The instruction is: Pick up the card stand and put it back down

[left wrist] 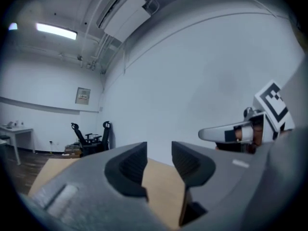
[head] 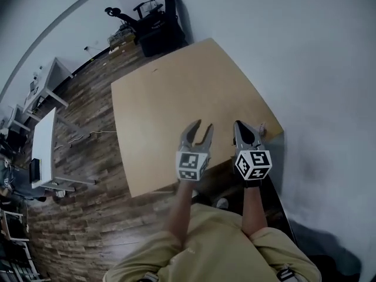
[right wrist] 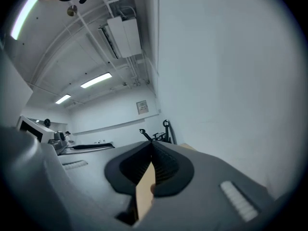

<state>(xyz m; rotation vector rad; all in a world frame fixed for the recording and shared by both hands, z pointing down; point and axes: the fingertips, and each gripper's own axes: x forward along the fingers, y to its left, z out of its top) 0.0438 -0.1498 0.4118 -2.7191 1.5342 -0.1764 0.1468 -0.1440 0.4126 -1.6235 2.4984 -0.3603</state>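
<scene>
Above the pale wooden table [head: 170, 93], left gripper [head: 202, 125] gapes empty; at its three o'clock, right gripper [head: 239, 126] is pressed together.

- The plain rectangular wooden tabletop [head: 176, 93] was a pale, even tan.
- The wood-plank floor [head: 88, 216] was dark brown, streaked lighter from board to board.
- The left gripper [head: 203, 124] and right gripper [head: 239, 125] were grey, with black ribbed pads [left wrist: 130, 170].
- Their marker cubes [head: 191, 165] carried black-and-white square patterns.
- The person's loose shirt [head: 217, 245] was mustard-khaki.
- The smooth room wall [left wrist: 202, 71] was white.
- The wheeled office chairs [head: 155, 22] were black.
- The long desk [head: 44, 145] was white.
</scene>
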